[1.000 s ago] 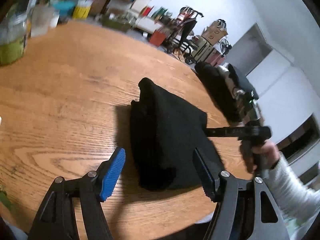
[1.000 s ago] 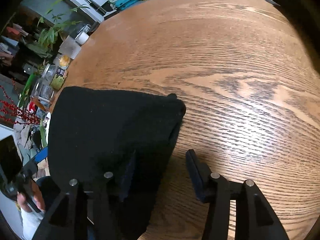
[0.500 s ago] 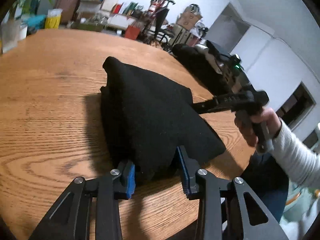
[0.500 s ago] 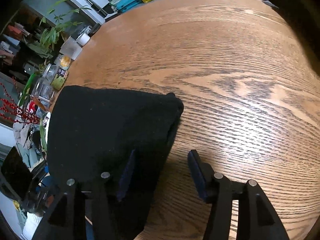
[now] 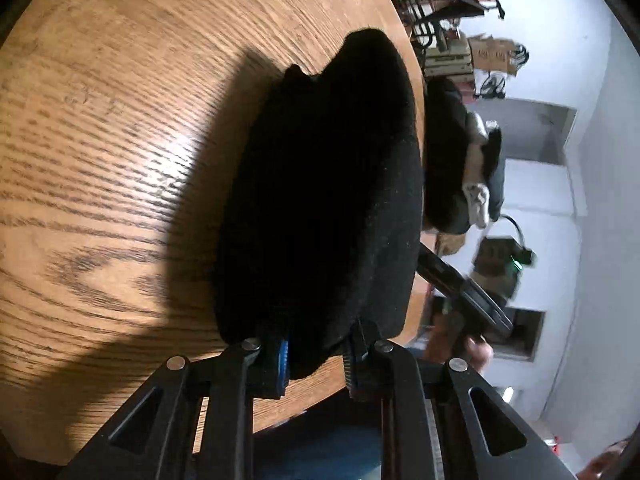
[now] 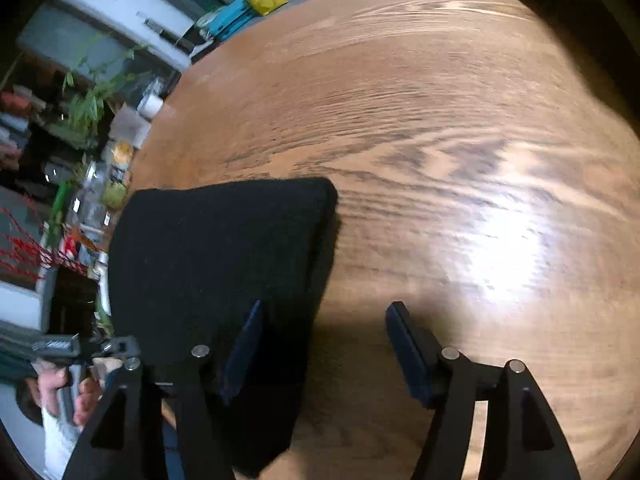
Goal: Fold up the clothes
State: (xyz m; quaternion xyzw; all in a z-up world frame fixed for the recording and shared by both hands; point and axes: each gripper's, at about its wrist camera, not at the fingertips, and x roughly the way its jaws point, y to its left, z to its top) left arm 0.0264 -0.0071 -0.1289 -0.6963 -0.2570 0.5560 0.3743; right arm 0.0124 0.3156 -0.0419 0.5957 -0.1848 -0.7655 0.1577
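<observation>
A folded black garment (image 5: 328,200) lies on the round wooden table (image 5: 120,120) near its front edge. My left gripper (image 5: 316,360) is shut on the garment's near edge, and fabric bulges out between its two fingers. In the right wrist view the same garment (image 6: 216,260) fills the lower left. My right gripper (image 6: 326,352) stands open at the garment's side: one finger rests over the cloth and the other over bare table (image 6: 440,120). Nothing is pinched between them.
A pile of dark and light clothes (image 5: 452,160) sits at the table's far right edge. Jars, plants and boxes (image 6: 100,168) crowd the table's left rim. A hand (image 6: 60,392) holds the left gripper's handle. Clutter fills the room behind.
My left gripper has closed onto the garment's near edge and rolled sideways, so its view is now tilted. The right gripper has stayed open and has barely moved.
</observation>
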